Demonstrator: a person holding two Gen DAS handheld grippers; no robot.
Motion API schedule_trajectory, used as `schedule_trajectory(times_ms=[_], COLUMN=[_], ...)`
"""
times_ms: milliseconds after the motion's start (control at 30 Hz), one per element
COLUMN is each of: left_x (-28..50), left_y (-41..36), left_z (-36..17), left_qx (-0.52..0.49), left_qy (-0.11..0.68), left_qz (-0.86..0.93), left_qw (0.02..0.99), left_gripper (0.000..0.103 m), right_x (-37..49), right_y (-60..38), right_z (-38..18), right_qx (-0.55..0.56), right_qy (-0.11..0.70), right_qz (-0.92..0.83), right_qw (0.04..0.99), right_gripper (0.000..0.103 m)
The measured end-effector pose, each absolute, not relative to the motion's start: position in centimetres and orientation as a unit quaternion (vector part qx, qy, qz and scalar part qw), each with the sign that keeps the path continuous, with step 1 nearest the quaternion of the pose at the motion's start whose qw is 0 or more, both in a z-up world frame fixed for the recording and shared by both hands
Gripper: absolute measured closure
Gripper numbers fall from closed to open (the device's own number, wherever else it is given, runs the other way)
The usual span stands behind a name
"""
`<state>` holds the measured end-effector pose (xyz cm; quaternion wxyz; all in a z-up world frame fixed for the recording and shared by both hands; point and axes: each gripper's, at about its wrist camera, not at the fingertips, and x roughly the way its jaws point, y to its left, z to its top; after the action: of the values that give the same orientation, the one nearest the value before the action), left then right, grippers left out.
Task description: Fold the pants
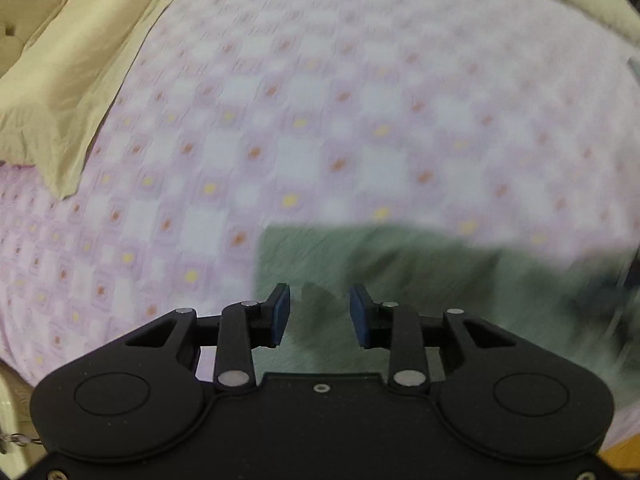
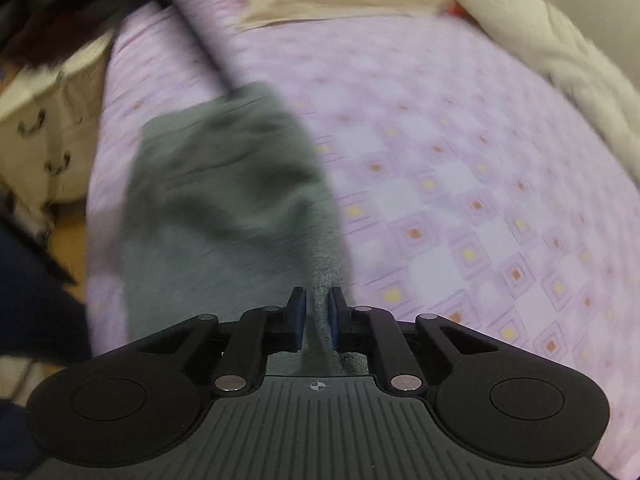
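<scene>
Grey-green pants (image 1: 420,268) lie on a lilac checked bedsheet (image 1: 320,100). In the left wrist view my left gripper (image 1: 319,300) is open and empty, hovering over the near left part of the pants. In the right wrist view my right gripper (image 2: 318,300) is shut on a bunched edge of the pants (image 2: 224,184), which stretch away from it to the upper left. Both views are motion-blurred.
A beige pillow (image 1: 68,68) lies at the sheet's left edge, with a tufted headboard (image 1: 24,4) behind. A cream duvet (image 2: 532,36) lines the far right. Dark clothes (image 2: 52,4) and printed fabric (image 2: 44,136) are at the left.
</scene>
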<state>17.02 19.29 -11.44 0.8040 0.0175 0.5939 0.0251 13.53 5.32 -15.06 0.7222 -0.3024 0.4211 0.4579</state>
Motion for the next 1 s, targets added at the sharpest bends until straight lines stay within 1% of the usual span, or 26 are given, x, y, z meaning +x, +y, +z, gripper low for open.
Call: schedule_trajectory(times_ms=[100, 200, 300, 400, 433, 500, 567, 600, 667, 700, 767, 900, 1000], left_x=[19.1, 20.8, 20.8, 19.0, 18.2, 16.2, 15.2, 15.0, 14.9, 15.1, 15.1, 14.0, 13.6], left_y=[15.4, 11.7, 9.3, 8.8, 9.0, 9.0, 8.6, 8.5, 8.2, 8.1, 7.9, 7.7, 7.4], left_z=[-11.7, -13.1, -15.0, -18.2, -18.8, -18.9, -18.9, -18.9, -19.0, -19.0, -19.3, -19.3, -19.2], left_qx=[0.001, -0.007, 0.021, 0.065, 0.079, 0.106, 0.131, 0.137, 0.136, 0.133, 0.132, 0.148, 0.159], left_qy=[0.589, 0.597, 0.609, 0.638, 0.636, 0.607, 0.597, 0.594, 0.592, 0.592, 0.588, 0.566, 0.551], left_qz=[-0.003, -0.036, -0.057, -0.051, -0.053, -0.071, -0.078, -0.077, -0.070, -0.066, -0.062, -0.067, -0.068], left_qw=[0.808, 0.802, 0.791, 0.766, 0.766, 0.785, 0.788, 0.789, 0.792, 0.792, 0.796, 0.808, 0.816], left_gripper=[0.062, 0.062, 0.061, 0.061, 0.061, 0.061, 0.061, 0.061, 0.061, 0.061, 0.061, 0.061, 0.061], right_x=[10.7, 9.5, 8.6, 8.1, 7.9, 8.2, 9.7, 11.3, 14.9, 17.1, 20.9, 26.9, 28.5], right_y=[5.9, 6.3, 5.8, 4.9, 4.2, 2.2, -0.1, -1.3, -3.2, -4.1, -5.1, -5.6, -3.9], right_z=[-16.4, -16.8, -16.2, -15.9, -15.4, -13.7, -11.7, -11.0, -10.7, -11.0, -12.1, -16.0, -19.5], right_qx=[-0.336, -0.333, -0.326, -0.304, -0.298, -0.263, -0.201, -0.163, -0.099, -0.072, -0.021, 0.081, 0.086], right_qy=[0.406, 0.399, 0.393, 0.407, 0.407, 0.400, 0.395, 0.405, 0.438, 0.458, 0.498, 0.585, 0.642], right_qz=[0.444, 0.423, 0.414, 0.427, 0.431, 0.434, 0.414, 0.397, 0.365, 0.348, 0.332, 0.339, 0.355], right_qw=[0.725, 0.742, 0.754, 0.748, 0.748, 0.764, 0.795, 0.807, 0.816, 0.815, 0.801, 0.732, 0.674], right_gripper=[0.090, 0.090, 0.090, 0.091, 0.091, 0.091, 0.087, 0.084, 0.064, 0.061, 0.060, 0.060, 0.060])
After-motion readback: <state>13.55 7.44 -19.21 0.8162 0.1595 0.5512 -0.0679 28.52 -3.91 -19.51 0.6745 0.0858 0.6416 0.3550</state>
